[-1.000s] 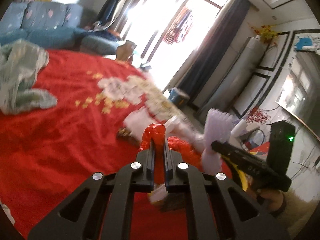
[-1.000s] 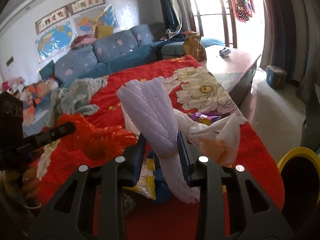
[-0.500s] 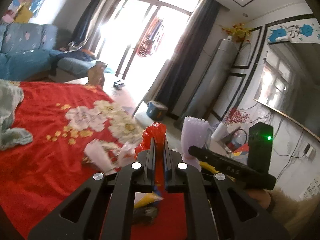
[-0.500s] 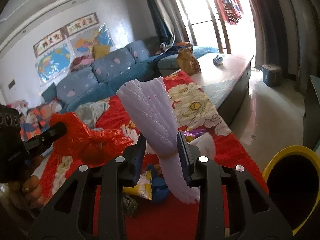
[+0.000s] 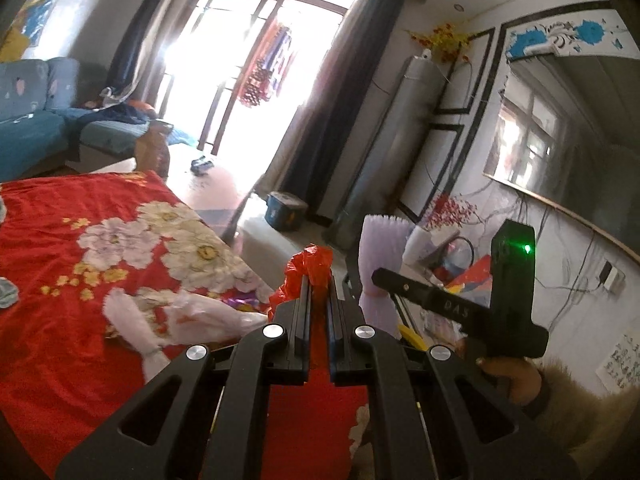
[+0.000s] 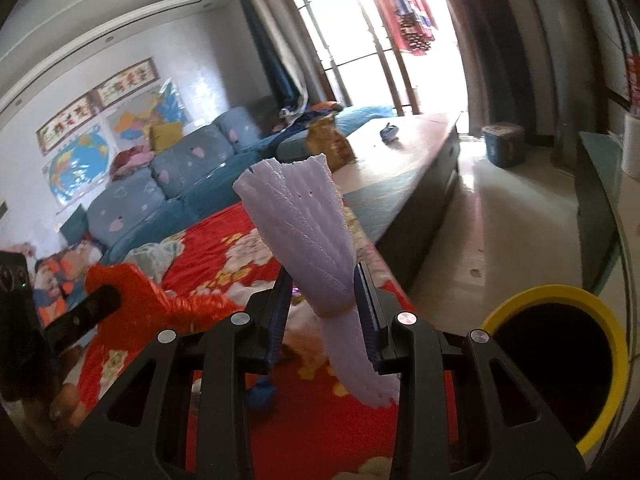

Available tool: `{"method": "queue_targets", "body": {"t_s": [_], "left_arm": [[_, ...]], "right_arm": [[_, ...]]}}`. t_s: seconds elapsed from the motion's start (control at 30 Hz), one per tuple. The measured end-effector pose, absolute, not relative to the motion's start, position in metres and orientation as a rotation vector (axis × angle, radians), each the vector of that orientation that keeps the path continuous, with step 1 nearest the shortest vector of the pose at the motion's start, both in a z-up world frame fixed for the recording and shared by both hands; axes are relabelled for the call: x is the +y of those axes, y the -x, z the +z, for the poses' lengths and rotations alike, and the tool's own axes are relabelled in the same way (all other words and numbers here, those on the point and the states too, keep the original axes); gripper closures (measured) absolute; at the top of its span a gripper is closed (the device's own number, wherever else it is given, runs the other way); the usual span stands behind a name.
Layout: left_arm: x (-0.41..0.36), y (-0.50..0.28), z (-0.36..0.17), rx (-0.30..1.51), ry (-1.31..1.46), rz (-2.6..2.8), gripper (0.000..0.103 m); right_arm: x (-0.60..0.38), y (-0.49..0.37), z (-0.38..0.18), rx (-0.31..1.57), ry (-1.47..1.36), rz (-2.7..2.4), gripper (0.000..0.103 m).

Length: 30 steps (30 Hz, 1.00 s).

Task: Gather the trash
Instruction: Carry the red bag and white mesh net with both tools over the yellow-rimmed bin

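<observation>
Items in hand: right gripper [image 6: 322,288] clamped on foam netting [image 6: 304,232], left gripper [image 5: 318,284] clamped on red bag [image 5: 310,266]; carry both over the yellow-rimmed bin [image 6: 556,364] before you part the fingers.

Home lvg rm: sofa [image 6: 168,184], maps [image 6: 80,160].

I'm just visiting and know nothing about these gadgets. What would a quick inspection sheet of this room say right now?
Surface: red floral cloth, rumpled.
Job's things: pale purple foam net sleeve; red plastic bag; yellow-rimmed black bin at lower right.
Clutter: white wrappers, purple foil wrapper, blue scrap.
Grippers: left gripper shut on the bag; right gripper shut on the sleeve.
Cables: wires along the wall under the mirror.
Surroundings: blue sofa, wall maps, bright glass doors, blue bucket.
</observation>
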State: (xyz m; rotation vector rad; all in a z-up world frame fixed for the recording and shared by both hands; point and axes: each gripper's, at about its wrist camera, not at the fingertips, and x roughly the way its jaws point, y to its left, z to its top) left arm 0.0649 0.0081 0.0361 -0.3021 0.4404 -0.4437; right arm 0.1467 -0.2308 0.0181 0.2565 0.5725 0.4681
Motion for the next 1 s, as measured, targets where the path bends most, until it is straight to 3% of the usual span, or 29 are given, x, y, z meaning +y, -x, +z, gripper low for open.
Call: {"method": "queue_targets", "body": {"t_s": [1.0], "left_arm": [[-0.119, -0.107, -0.004, 0.551, 0.215, -0.634, 0.097]], "right_arm": [[-0.350, -0.169, -0.020, 0.597, -0.420, 0.208, 0.077]]}}
